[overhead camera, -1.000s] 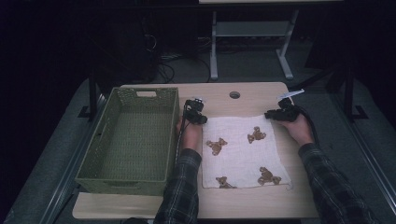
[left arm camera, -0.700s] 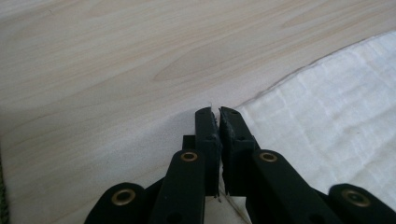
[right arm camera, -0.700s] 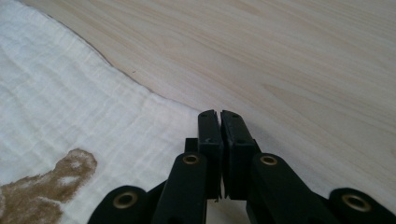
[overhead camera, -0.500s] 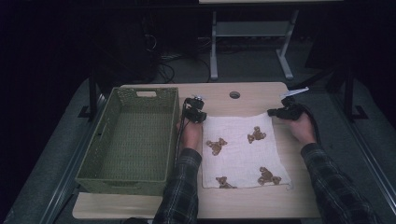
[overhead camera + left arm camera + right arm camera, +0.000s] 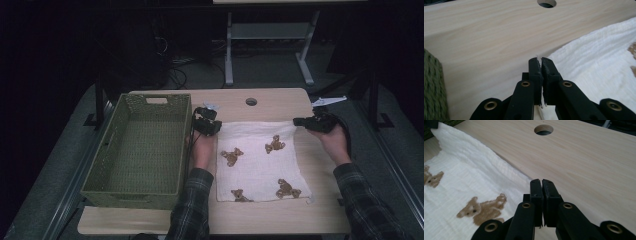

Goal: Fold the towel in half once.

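Observation:
A white cloth [image 5: 260, 160] printed with brown teddy bears lies spread on the wooden table [image 5: 280, 100]. My left gripper [image 5: 214, 126] is at the cloth's far left corner. In the left gripper view its jaws [image 5: 541, 60] are pressed together on the cloth's [image 5: 596, 62] edge, with white fibres showing between the pads. My right gripper [image 5: 301, 121] is at the far right corner. Its jaws [image 5: 541, 181] are shut on the corner of the cloth [image 5: 469, 177], which runs under them. The far edge is slightly raised off the table.
An empty green woven basket [image 5: 102, 150] stands left of the cloth, close to my left hand. A round cable hole [image 5: 251, 101] sits in the table beyond the cloth. A white paper scrap [image 5: 327, 100] lies at the far right corner.
Both grippers have risen a little at the cloth's far corners, and the far edge has come up with them.

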`<state>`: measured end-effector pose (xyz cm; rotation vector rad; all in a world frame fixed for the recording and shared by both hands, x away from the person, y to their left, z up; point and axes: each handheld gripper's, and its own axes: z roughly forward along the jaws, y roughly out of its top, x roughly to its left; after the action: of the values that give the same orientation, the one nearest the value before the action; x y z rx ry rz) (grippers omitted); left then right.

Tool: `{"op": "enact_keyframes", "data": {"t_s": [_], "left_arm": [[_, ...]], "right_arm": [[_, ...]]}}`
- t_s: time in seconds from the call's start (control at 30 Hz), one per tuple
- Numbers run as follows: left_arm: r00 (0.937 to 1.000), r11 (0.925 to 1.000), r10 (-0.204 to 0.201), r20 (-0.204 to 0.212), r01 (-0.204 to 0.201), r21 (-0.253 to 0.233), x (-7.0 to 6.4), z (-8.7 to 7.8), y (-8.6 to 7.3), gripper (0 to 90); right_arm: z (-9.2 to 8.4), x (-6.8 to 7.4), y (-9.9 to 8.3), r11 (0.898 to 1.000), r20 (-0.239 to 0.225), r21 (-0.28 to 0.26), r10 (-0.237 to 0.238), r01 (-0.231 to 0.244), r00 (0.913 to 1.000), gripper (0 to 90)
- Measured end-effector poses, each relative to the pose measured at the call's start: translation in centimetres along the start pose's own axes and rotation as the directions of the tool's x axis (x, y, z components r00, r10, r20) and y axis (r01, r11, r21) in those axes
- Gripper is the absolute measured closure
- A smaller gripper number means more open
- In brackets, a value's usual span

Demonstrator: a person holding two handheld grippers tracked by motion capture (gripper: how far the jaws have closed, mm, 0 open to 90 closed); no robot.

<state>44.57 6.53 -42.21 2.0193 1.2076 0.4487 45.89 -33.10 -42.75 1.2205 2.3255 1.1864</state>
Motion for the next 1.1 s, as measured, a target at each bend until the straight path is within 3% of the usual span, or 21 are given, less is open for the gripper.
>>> {"op": "enact_keyframes", "data": {"t_s": [0.17, 0.23, 0.57, 0.77, 0.93, 1.1], "left_arm": [[1.0000, 0.9997, -0.002, 0.004, 0.002, -0.023, -0.6, -1.3, -0.9, 86.5], [0.9998, 0.9997, 0.017, -0.007, -0.017, -0.017, -0.9, -1.8, -1.2, 86.5], [0.9992, 0.9987, 0.030, -0.026, -0.031, -0.041, -2.3, -3.5, -2.9, 86.4], [0.9997, 0.9988, 0.019, -0.013, -0.020, -0.046, -2.9, -4.1, -4.2, 86.5], [0.9997, 0.9986, 0.024, 0.003, -0.024, -0.048, -3.4, -4.8, -5.1, 86.5], [0.9988, 0.9979, 0.046, -0.017, -0.047, -0.046, -4.4, -5.6, -5.8, 86.6]], "right_arm": [[-1.0, 0.7, -1.2, 1.000, -0.008, -0.013, 0.010, -0.011, 0.9999, 87.1], [-1.2, 1.1, -1.7, 1.000, -0.008, -0.011, 0.004, -0.004, 1.0000, 87.1], [-2.8, 2.7, -3.4, 1.000, -0.007, 0.000, -0.018, 0.018, 0.9998, 87.1], [-3.9, 4.0, -4.4, 0.998, -0.012, 0.001, -0.064, 0.064, 0.9979, 86.9], [-4.5, 4.4, -4.9, 0.998, -0.021, 0.007, -0.065, 0.065, 0.9977, 86.9], [-5.2, 5.2, -5.8, 0.997, -0.031, 0.019, -0.079, 0.080, 0.9964, 86.9]]}}
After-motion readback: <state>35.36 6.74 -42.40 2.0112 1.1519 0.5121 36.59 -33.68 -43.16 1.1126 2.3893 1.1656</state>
